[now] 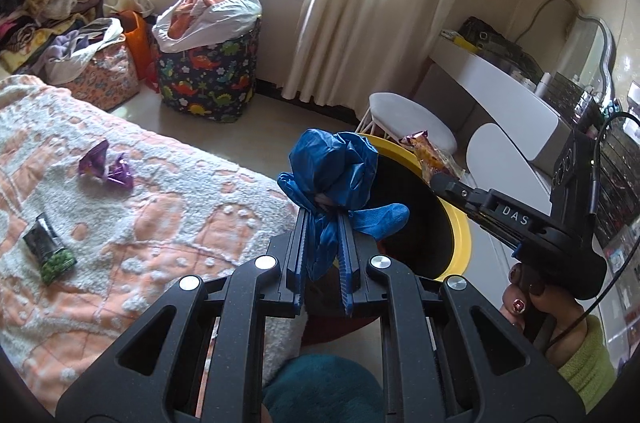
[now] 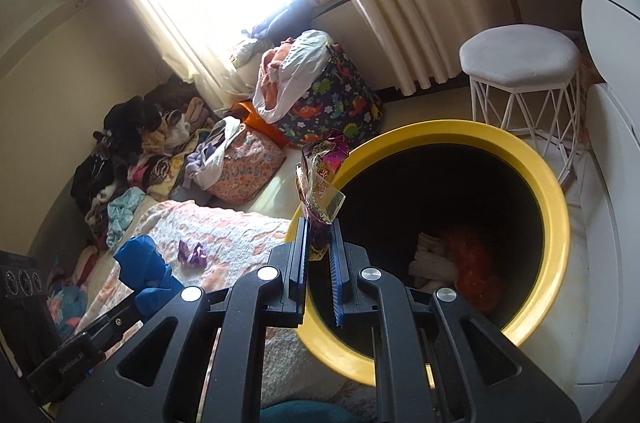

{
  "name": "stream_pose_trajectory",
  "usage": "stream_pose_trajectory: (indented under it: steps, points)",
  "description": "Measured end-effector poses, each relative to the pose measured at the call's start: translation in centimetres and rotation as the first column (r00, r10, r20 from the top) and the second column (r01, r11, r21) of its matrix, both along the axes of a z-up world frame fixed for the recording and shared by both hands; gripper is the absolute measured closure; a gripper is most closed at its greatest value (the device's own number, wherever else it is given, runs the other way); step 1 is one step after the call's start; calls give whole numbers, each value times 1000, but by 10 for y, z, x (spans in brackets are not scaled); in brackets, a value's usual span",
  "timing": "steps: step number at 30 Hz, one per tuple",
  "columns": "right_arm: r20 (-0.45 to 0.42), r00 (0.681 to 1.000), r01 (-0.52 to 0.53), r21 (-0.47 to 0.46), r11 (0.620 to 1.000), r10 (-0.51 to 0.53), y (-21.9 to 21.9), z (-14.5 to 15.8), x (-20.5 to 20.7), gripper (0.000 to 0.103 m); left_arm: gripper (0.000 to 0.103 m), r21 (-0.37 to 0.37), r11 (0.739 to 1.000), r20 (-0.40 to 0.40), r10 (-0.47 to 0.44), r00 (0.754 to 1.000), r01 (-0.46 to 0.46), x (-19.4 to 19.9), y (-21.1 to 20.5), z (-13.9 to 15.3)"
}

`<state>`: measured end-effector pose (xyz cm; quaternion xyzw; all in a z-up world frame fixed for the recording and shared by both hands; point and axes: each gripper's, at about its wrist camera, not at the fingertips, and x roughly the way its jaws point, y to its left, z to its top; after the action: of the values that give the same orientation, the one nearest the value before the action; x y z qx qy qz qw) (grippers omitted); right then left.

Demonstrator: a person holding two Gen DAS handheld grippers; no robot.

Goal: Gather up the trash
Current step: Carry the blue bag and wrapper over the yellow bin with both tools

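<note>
Where rubbish lies, yellow-rimmed bin (image 2: pixel 554 207), red and white scraps (image 2: pixel 456 259)

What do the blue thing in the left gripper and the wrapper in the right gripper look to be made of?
Blue thing: looks like thin plastic film, slightly glossy, gathered into soft folds; possibly a bag or a glove. Wrapper: looks like crinkled metallised foil or plastic, shiny, partly see-through, with sharp creases and colourful print.

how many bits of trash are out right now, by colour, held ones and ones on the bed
blue: 1, crumpled blue plastic in the left gripper
gold and pink: 1, foil wrapper in the right gripper
purple: 2, purple wrappers on the bed
green and black: 1, green packet on the bed
total: 5
</note>
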<state>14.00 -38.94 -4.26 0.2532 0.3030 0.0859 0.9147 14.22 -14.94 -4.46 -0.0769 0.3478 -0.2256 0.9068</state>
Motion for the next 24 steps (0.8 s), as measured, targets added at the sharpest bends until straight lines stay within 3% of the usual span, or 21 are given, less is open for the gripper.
stream_pose_trajectory:
  steps: [24]
  points:
    - [-87, 982, 172, 27, 985, -169, -55, -26, -1, 93, 94, 79, 989, -48, -123, 991, 127, 19, -64, -27]
